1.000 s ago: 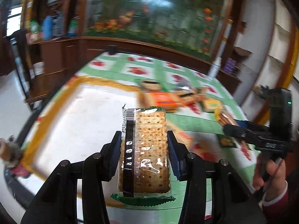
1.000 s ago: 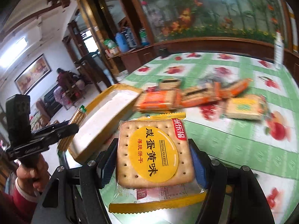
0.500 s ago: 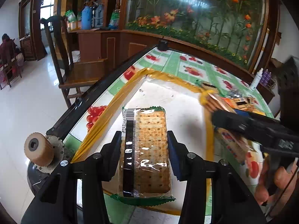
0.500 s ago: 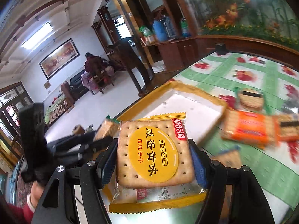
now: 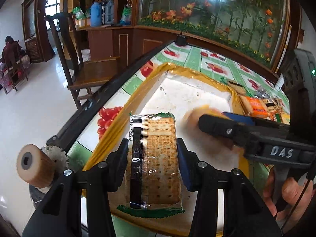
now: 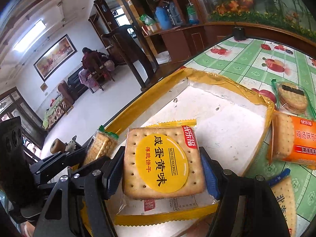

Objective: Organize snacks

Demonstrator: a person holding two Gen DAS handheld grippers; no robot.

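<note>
yellow-rimmed tray point(image 6: 227, 83) lies under both claws' gripped cracker packs.

Bare white tray point(image 5: 189, 98) floor lay open at centre frame, walled by a yellow rim point(image 5: 116, 122). Crowded at right by the right gripper point(image 5: 199, 121); snack packets point(image 6: 292, 138) piled beyond the rim, upper right.
</note>
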